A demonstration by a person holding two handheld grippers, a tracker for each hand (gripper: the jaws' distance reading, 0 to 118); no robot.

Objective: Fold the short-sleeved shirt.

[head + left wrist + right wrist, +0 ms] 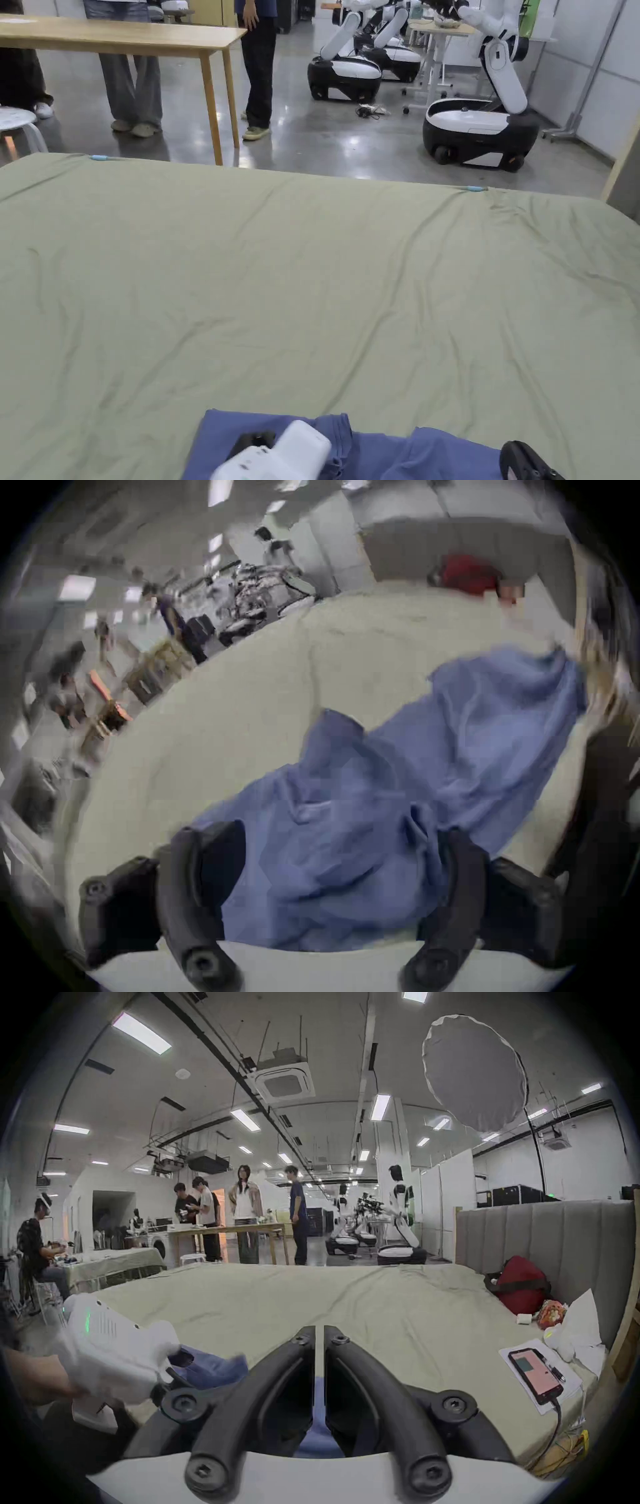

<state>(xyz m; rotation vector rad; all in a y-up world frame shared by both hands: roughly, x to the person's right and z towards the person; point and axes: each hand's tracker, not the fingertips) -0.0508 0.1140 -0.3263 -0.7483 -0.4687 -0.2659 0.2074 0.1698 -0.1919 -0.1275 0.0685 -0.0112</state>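
A blue short-sleeved shirt [387,450] lies crumpled on the green bed sheet [312,281], at the near edge. In the left gripper view, which is blurred, the shirt [450,757] spreads away from my left gripper [332,833]. Its jaws stand wide apart over the cloth, open. In the head view its white body [275,456] rests over the shirt's left part. My right gripper [320,1333] is shut, with only a thin slit between the jaws. Blue cloth [211,1368] shows under it; a pinch cannot be made out. Its black tip [525,462] is by the shirt's right part.
A phone on paper [535,1374], a red bag [519,1286] and small items lie by the padded headboard [540,1234] on the right. Beyond the bed stand a wooden table [125,37], several people, a stool [15,122] and wheeled robots [481,125].
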